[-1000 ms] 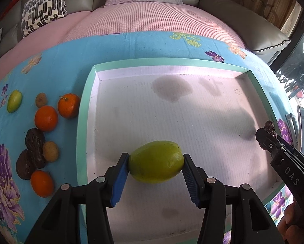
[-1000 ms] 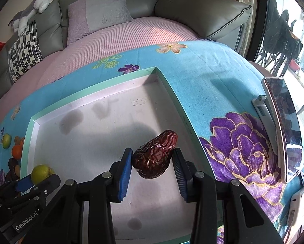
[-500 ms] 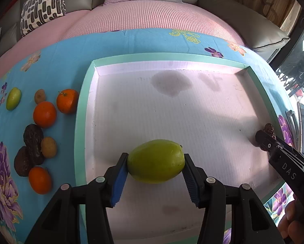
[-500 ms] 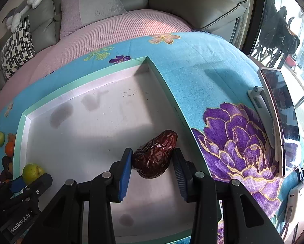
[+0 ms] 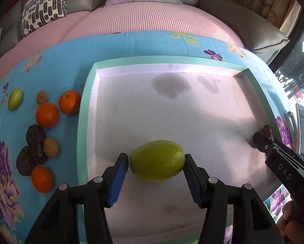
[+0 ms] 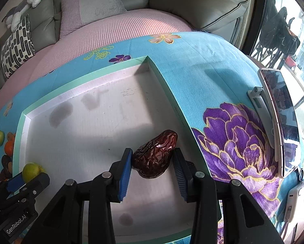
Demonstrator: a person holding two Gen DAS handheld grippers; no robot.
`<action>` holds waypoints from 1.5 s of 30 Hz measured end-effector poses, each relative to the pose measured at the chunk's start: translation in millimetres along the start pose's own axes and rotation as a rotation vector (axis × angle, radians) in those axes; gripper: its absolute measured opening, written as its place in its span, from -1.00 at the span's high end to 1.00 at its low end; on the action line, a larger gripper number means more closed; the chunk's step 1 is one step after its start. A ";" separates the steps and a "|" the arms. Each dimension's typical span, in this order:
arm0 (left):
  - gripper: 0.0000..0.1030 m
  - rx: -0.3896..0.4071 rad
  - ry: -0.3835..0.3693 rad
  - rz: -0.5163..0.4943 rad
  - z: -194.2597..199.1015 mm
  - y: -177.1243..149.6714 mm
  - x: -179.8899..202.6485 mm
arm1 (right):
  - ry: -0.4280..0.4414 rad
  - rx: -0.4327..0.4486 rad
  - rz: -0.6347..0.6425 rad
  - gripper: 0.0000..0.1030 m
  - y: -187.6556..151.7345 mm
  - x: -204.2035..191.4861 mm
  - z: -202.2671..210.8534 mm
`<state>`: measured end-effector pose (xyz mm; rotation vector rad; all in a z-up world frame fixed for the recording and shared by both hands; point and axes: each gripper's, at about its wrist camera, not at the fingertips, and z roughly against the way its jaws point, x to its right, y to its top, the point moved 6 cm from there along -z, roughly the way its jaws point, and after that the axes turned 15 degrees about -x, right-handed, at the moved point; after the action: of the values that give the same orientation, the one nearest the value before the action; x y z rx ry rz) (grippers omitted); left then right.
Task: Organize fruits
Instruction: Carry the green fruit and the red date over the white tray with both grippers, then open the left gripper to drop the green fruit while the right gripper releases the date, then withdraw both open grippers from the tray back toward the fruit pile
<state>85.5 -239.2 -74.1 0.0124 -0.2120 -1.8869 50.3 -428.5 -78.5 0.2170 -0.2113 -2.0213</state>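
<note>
Green and oval, a fruit (image 5: 157,166) sits clamped between the blue pads of the left gripper (image 5: 157,171), held over the near part of a shallow white tray (image 5: 192,109) with a mint-green rim. To that gripper's left, outside the tray on the blue floral cloth (image 5: 56,65), lie loose fruits: three oranges (image 5: 47,114), two small brown round fruits (image 5: 51,146), two dark wrinkled dates (image 5: 35,140) touching each other, and a second small green fruit (image 5: 15,98) farthest out. At the far right of the same view the right gripper (image 5: 262,140) pokes in with a dark tip.

From the right wrist, the right gripper (image 6: 153,165) is closed on a glossy, wrinkled dark-red date (image 6: 155,155), held over the tray's floor (image 6: 91,134) just inside its right rim. Right of this gripper, on the cloth's purple flower, a phone (image 6: 279,109) stands in a grey holder. The left gripper (image 6: 20,183) with its green fruit (image 6: 31,170) shows at the lower left.
</note>
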 end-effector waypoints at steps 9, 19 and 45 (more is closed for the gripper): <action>-0.25 0.009 -0.017 -0.010 13.5 -6.5 0.6 | 0.003 0.034 0.010 0.18 0.0 -1.1 10.3; -0.27 0.074 -0.020 -0.016 42.0 -8.1 -0.6 | 0.000 0.092 0.022 0.18 -0.1 -4.5 29.2; -1.00 0.128 0.143 0.143 35.7 -0.5 -46.9 | -0.046 0.138 0.075 -0.73 2.3 -12.8 34.1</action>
<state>96.1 -189.8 -43.7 0.2133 -0.2293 -1.7199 49.5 -416.2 -44.2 0.2456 -0.3834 -1.9404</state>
